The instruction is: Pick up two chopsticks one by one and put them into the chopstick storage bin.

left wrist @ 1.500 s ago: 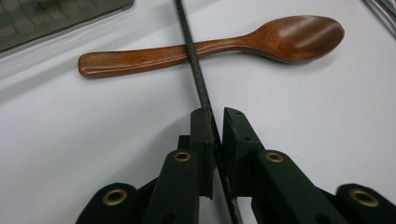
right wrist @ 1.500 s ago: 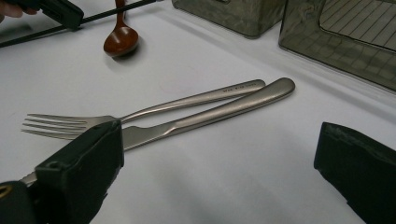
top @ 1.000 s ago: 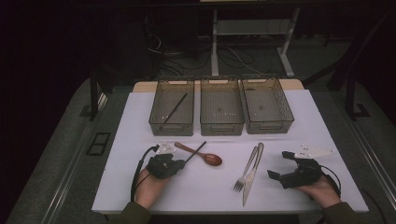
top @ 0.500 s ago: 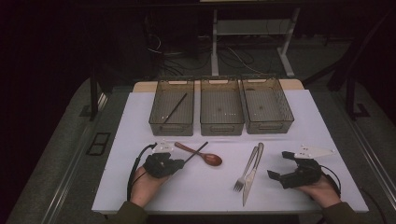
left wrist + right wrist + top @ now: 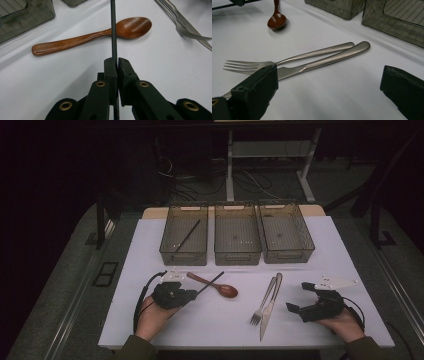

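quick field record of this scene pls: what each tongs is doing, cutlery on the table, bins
left tongs: shut on thin black chopstick
right tongs: open, holding nothing, beside the cutlery
on white table: brown wooden spoon, steel fork, steel knife, the last two side by side
bins: three clear rectangular plastic bins in a row
left bin: holds another black chopstick

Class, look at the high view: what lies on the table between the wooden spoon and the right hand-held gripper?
In the high view, a fork and knife lie side by side between the wooden spoon and the right hand-held gripper.
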The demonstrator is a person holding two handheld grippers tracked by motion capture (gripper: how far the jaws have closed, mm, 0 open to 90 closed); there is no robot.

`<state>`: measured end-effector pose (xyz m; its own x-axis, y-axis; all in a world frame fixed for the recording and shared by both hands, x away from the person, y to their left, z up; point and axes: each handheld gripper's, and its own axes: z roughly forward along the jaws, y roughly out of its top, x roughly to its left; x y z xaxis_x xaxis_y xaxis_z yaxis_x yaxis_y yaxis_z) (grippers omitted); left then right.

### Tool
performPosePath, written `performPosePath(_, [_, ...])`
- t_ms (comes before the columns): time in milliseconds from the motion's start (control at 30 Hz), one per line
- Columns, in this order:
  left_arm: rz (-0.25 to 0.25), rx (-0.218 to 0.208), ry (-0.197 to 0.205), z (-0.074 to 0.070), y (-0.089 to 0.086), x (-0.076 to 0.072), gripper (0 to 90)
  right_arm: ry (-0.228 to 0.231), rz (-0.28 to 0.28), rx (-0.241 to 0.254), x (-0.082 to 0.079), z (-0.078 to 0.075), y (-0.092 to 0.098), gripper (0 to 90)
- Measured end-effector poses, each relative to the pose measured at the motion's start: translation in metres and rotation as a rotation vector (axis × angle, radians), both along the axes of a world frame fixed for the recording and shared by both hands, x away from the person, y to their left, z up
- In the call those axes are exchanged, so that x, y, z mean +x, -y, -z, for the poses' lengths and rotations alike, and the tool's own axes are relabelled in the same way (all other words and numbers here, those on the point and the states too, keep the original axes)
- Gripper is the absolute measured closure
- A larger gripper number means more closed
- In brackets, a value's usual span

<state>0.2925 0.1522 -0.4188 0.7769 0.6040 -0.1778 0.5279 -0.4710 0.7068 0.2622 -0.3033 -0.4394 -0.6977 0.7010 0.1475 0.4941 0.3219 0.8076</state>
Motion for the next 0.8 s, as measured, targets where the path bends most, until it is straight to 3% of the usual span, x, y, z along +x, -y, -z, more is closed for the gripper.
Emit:
performPosePath(433, [0.011,-0.013,0.014,-0.014,-0.004,0.010,85.1,-0.004,0.001,0.003,0.001,0.000,0.001,1.0])
performPosePath(800, [-0.020,-0.046,0.048,-0.030,-0.011,0.025,85.1,-0.004,0.001,0.002,0.000,0.000,0.000,1.0])
